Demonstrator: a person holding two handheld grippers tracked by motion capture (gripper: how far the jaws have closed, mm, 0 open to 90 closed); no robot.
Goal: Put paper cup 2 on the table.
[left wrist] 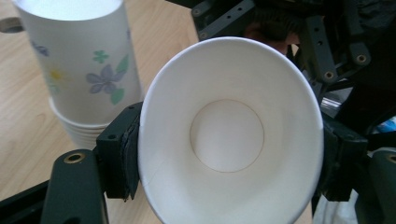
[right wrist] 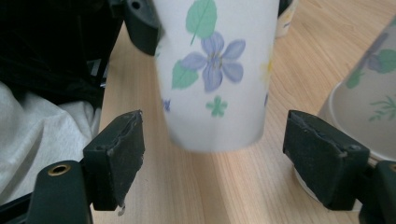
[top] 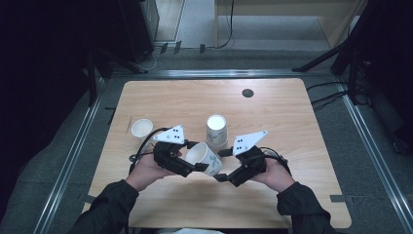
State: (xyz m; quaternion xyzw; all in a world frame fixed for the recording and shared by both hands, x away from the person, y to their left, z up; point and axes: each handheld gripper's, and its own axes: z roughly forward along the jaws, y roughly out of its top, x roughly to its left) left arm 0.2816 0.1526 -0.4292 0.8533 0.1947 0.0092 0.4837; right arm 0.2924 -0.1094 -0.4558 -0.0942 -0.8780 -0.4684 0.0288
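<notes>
L gripper [top: 191,163] clamps a flowered paper cup [top: 204,158] by its rim, tilted sideways, while R gripper [top: 225,165] sits w/ jaws wide, cup base just ahead between them, untouched, cup stack [top: 216,130] just beyond.

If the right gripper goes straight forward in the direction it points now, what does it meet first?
Most likely the base of the flowered paper cup that the left gripper clamps at the rim. It sits just ahead of the right gripper, between its open jaws, though the depth is hard to judge.

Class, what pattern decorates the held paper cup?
Flowers and green leaves on the white paper cup, clearest in the right gripper view.
</notes>
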